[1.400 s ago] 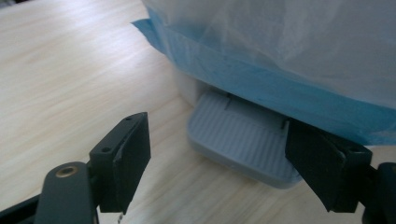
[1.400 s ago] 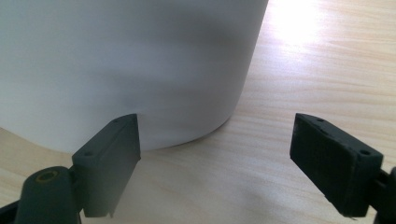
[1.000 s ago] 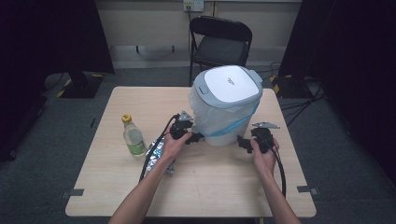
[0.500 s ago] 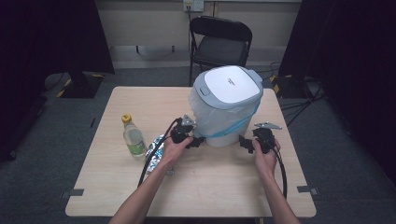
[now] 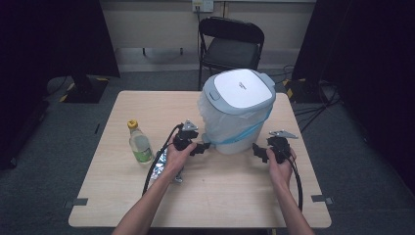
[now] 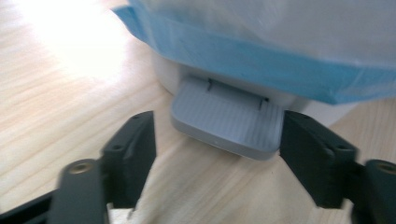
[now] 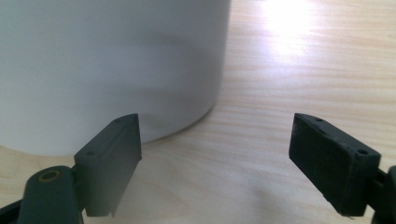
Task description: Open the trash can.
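The bin's foot pedal (image 6: 229,125) lies straight ahead between the left gripper (image 6: 217,154)'s released jaws, its long axis spanning the gap; these have just narrowed slightly without touching it. The right gripper (image 7: 215,158), jaws spread and empty, has the bin (image 5: 240,115) ahead to its left. Since earlier, the left hand has crept closer to the pedal.
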{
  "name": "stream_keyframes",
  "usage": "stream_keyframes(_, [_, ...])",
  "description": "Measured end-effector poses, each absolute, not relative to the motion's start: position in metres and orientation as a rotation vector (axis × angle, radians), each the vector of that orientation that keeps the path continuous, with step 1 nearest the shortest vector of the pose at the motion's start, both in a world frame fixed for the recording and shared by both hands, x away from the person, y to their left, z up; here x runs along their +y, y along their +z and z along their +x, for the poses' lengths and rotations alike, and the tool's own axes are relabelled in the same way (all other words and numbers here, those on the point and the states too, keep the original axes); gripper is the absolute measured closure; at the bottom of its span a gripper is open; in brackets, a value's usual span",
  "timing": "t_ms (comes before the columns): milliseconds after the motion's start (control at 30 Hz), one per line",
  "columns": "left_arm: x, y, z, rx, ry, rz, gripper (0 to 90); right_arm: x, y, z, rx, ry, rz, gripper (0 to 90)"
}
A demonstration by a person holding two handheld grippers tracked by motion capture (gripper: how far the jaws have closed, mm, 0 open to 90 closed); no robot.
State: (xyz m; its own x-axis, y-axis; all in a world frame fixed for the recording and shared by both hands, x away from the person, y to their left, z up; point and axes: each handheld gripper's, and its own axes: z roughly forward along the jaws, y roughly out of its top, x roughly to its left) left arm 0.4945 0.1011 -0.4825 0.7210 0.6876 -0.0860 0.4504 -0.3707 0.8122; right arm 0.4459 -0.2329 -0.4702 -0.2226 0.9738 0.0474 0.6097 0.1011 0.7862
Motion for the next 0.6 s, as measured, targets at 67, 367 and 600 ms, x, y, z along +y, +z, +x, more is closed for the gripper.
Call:
stream_keyframes(67, [0.106, -0.479, 0.497, 0.873, 0.363, 2.002, 38.0, -0.234, -0.471, 0.446, 1.888, 0.965, 1.545, 15.8])
stream_keyframes(367, [0.085, -0.484, 0.509, 0.866, 0.316, 1.995, 34.8, -0.236, -0.47, 0.446, 1.877, 0.966, 1.546, 15.7])
stream_keyframes(600, [0.082, -0.487, 0.508, 0.839, 0.306, 2.01, 25.2, -0.241, -0.47, 0.447, 1.869, 0.965, 1.551, 15.8])
